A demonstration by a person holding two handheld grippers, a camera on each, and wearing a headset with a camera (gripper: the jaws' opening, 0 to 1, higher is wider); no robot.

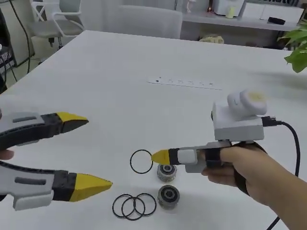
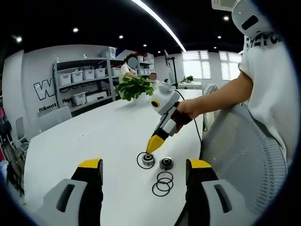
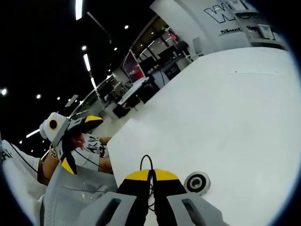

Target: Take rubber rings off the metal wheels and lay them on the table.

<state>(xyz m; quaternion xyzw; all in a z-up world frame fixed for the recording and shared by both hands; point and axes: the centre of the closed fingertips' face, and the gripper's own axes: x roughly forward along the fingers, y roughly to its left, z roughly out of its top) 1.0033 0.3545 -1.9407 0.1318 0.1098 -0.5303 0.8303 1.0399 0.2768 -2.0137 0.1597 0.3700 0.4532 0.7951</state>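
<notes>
Rubber rings [image 1: 134, 206], three of them overlapping, were seen lying on the white table [image 1: 144, 72] at the lower centre of the head view, just left of the nearer metal wheel [image 1: 168, 195]. A fourth ring [image 1: 141, 161] was pinched between the closed yellow tips of the right gripper [image 1: 156, 156], just left of the farther wheel [image 1: 166, 172]; whether it touched the tabletop could not be told. The left gripper [image 1: 98, 152] was held at the left edge, its jaws spread wide. Bare tabletop was seen across the upper half of the frame, up to the far edge. An office chair [image 1: 57, 19] was seen at the upper left and plant leaves [image 1: 297, 52] at the right edge.
</notes>
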